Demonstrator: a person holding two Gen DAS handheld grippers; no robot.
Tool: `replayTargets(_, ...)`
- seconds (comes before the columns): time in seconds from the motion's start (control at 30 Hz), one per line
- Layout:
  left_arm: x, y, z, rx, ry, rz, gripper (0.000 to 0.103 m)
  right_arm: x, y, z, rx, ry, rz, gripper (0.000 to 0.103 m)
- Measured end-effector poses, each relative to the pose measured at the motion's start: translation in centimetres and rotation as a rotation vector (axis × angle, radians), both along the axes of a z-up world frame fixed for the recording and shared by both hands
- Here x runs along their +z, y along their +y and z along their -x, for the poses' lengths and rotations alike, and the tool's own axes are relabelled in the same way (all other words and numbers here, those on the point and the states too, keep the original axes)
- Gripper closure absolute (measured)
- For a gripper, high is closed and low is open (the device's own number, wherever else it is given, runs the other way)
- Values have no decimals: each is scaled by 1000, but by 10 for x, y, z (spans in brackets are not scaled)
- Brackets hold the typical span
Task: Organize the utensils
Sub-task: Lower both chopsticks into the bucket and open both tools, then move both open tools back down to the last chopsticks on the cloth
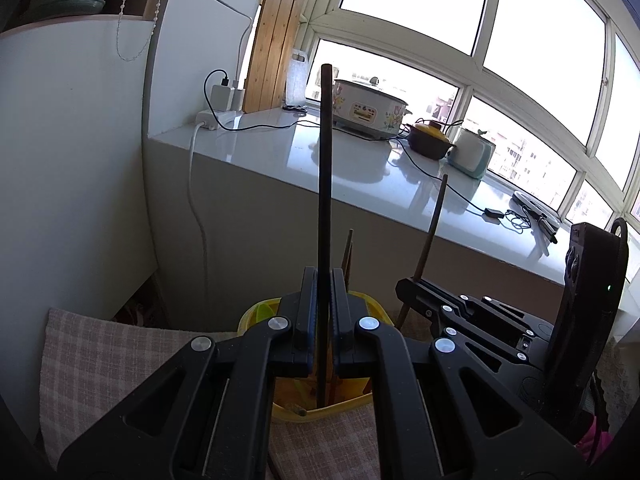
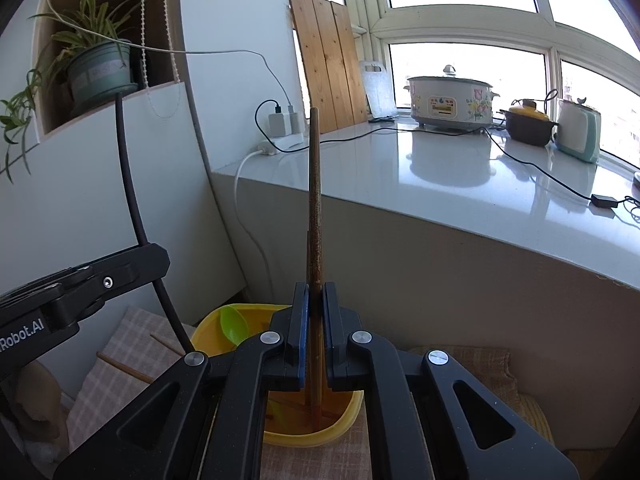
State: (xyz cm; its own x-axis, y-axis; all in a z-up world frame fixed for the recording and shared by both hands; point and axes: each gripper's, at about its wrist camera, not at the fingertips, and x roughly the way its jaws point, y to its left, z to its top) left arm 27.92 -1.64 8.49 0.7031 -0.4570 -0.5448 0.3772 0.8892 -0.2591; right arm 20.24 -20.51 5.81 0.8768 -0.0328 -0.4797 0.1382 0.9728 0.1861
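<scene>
My left gripper is shut on a black chopstick that stands upright, its lower end inside a yellow container on a checked cloth. My right gripper is shut on a brown chopstick, also upright with its lower end in the same yellow container. A green spoon and other chopsticks lie in the container. The right gripper shows in the left wrist view with its brown chopstick. The left gripper shows in the right wrist view with the black chopstick.
A brown chopstick lies on the checked cloth left of the container. Behind is a white counter with a slow cooker, a brown pot, a kettle, cables and a wooden board. A potted plant sits on a shelf at the left.
</scene>
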Motion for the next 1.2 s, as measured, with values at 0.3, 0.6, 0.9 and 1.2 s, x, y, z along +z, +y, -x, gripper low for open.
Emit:
replayTargets(0.3, -9, 2, 18, -1, 14, -22, 100, -2, -7, 18, -1, 9, -9, 98)
replayTargets(0.6, -9, 11, 40, 8, 7, -23, 99, 2, -2, 38, 1, 4, -17, 92)
replayTargets(0.9, 3, 23, 65, 12, -37, -28, 99, 8, 5, 61, 6, -21, -20, 91)
replayTargets(1.2, -6, 49, 94, 18, -18, -57, 99, 4, 13, 99, 27, -29, -20, 79)
